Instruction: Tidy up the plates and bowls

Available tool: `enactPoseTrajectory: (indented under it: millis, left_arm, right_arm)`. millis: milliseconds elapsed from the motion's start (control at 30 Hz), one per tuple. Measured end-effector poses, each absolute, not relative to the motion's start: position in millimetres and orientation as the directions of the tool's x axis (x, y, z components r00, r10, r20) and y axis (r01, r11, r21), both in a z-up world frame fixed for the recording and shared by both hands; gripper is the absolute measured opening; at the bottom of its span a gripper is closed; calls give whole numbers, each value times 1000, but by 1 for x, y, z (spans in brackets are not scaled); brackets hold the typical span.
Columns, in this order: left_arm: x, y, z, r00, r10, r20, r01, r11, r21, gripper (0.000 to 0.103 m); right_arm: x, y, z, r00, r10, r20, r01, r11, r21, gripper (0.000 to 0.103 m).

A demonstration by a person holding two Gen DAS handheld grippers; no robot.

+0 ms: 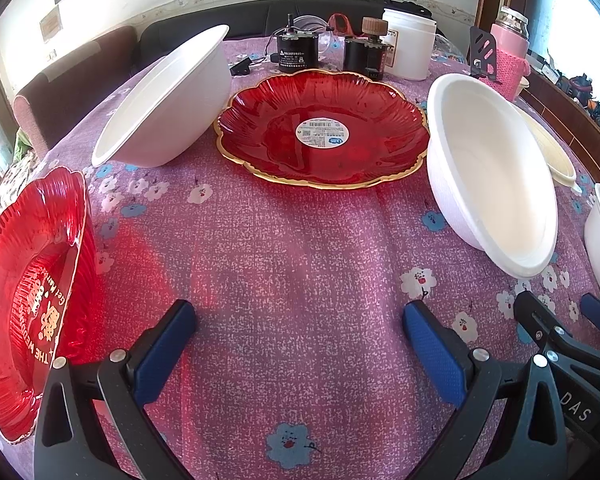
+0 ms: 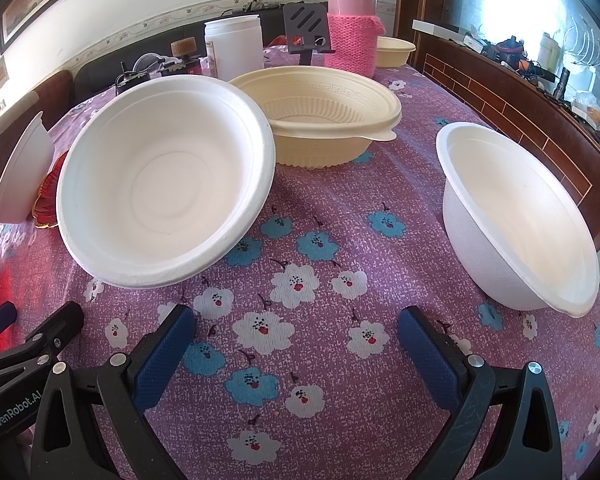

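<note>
Left gripper hangs low over the purple floral tablecloth, its blue-padded fingers spread wide with nothing between them. Left to right in its view: a red ribbed plate with gold lettering at the left edge, partly cut off by the frame; a white bowl showing tipped toward the left; a red scalloped plate with a gold rim lying flat at centre, a round label at its middle; a second white bowl on the right. Behind the centre plate stand dark jars and a white tub; their labels cannot be read. Right gripper is likewise spread wide and empty above the cloth. Only its view shows clearly the cream plastic bowl, just behind that same second white bowl, and a further white bowl well apart to the right. A pink flask in a knitted sleeve stands at the back. The centre plate is almost wholly hidden here.
</note>
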State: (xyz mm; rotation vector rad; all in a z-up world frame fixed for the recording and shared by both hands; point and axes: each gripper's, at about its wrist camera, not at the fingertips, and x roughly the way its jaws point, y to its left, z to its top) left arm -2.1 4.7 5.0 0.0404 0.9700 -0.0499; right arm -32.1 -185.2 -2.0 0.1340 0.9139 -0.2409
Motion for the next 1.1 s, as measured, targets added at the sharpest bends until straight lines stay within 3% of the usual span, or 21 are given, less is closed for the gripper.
enactPoseTrajectory:
  millis: [433,500,600,767,900,1000,1100]
  left_arm:
    - [-15,2,8,457,-47,-888,126,992,13,103]
    - [-21,6,18,410,-119,-904,150,987,-62,98]
    - [-30,22,59,509,-199,-837,149,979,-142,97]
    - [-1,41,105,593,-224,-773,146,975,-171,97]
    - [56,53,101,517,-349,-782,148,936,-320,97]
    - [88,56,82,437,-470,-767,134,877,-461,86]
    - [112,72,70,435,-386,-813,24,908,-418,83]
  right_arm:
    - [-25,-191,-2,569,-63,-820,128,992,13,102]
    - [-24,-188,-1,546,-80,-834,149,989,3,102]
    - [-28,-187,-2,548,-87,-832,163,987,4,102]
    - [-35,-189,-1,562,-50,-826,137,990,33,102]
    - [-42,-199,4,613,35,-789,132,980,146,102]
    - [-44,-206,6,636,81,-768,130,969,210,102]
    - [-44,-204,6,634,77,-769,130,970,205,102]
